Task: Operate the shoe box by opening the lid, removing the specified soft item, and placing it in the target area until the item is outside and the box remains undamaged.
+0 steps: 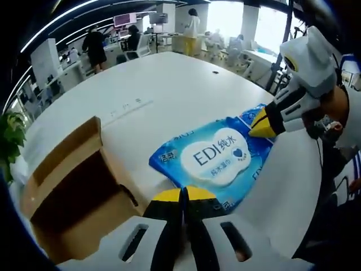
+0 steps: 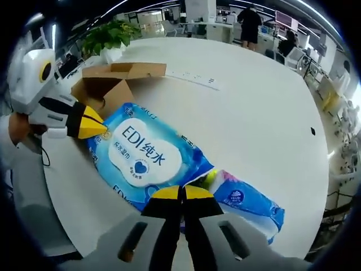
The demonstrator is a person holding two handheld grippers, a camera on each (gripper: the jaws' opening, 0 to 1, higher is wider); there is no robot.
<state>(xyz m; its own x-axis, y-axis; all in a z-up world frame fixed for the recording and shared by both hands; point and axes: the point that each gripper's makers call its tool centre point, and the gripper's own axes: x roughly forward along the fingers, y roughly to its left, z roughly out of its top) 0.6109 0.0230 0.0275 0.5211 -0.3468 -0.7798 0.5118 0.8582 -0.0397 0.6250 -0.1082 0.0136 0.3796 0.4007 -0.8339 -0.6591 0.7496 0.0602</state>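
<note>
In the left gripper view, the left gripper (image 1: 181,195) pinches the near edge of the blue wipes pack (image 1: 217,156), jaws closed on it. The right gripper (image 1: 263,126) nips its far edge. The open cardboard box (image 1: 73,186) sits just beside the pack on the white table (image 1: 180,84).

In the right gripper view, the right gripper (image 2: 181,193) grips the wipes pack (image 2: 144,152); a second blue pack (image 2: 248,203) lies beside it. The box (image 2: 110,84) and a plant (image 2: 110,36) stand beyond, in an office.

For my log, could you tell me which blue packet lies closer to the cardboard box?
The large EDI wipes pack with the white oval label; the smaller packet lies beyond its far end.
</note>
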